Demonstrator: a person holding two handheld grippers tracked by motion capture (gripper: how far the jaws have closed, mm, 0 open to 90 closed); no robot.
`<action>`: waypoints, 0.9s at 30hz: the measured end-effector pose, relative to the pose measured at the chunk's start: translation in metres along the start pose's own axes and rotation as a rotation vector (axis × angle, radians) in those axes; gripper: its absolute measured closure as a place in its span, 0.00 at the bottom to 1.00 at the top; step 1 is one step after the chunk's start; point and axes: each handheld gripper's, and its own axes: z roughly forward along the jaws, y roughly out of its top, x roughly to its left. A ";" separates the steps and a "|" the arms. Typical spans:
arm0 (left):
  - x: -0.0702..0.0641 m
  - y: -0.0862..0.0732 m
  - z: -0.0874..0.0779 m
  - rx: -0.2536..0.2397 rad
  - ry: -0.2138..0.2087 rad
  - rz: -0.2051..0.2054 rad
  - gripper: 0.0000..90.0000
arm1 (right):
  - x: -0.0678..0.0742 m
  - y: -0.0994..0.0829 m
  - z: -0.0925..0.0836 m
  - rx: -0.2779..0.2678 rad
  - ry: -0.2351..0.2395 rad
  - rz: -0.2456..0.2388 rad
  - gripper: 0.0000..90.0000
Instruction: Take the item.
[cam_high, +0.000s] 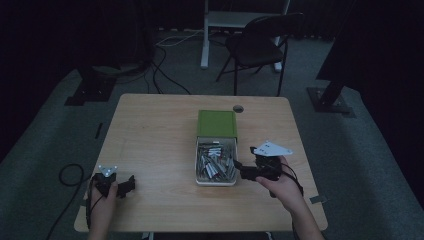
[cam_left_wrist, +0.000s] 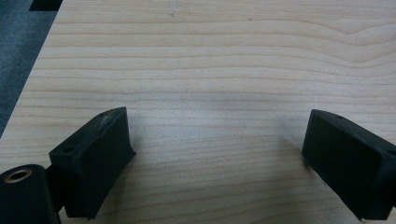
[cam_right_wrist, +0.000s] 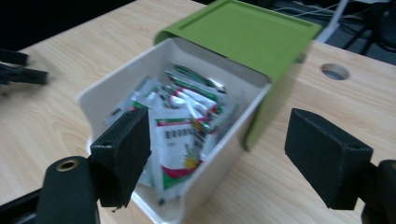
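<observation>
Right gripper view: small white-and-green foil sachets (cam_right_wrist: 180, 140) piled in white pull-out drawer (cam_right_wrist: 95, 100) under green box (cam_right_wrist: 243, 32), mid-table. Right gripper (cam_right_wrist: 217, 149) jaws open, empty; left gripper (cam_left_wrist: 217, 149) likewise. Probably light, floppy, slippery; best pinched by an edge.

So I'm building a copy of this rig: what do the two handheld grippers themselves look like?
Both are black. The left gripper and right gripper each carry a pale grey three-cornered plate on top, and a dark cable trails from each. Close up, the fingers are blocky, matte black wedges with a small hole in the top face; a brass-coloured ring sits in the body beside one. No sleeves are visible.
</observation>
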 end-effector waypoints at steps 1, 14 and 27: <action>0.000 0.000 0.000 0.000 0.000 0.000 0.10 | 0.002 0.001 0.001 -0.001 0.007 -0.005 0.25; 0.000 0.000 0.000 0.000 0.000 0.000 0.10 | 0.031 0.001 0.023 -0.013 0.019 -0.056 0.33; 0.000 0.000 0.000 0.000 0.000 0.000 0.10 | 0.054 -0.012 0.052 0.049 -0.013 -0.125 0.42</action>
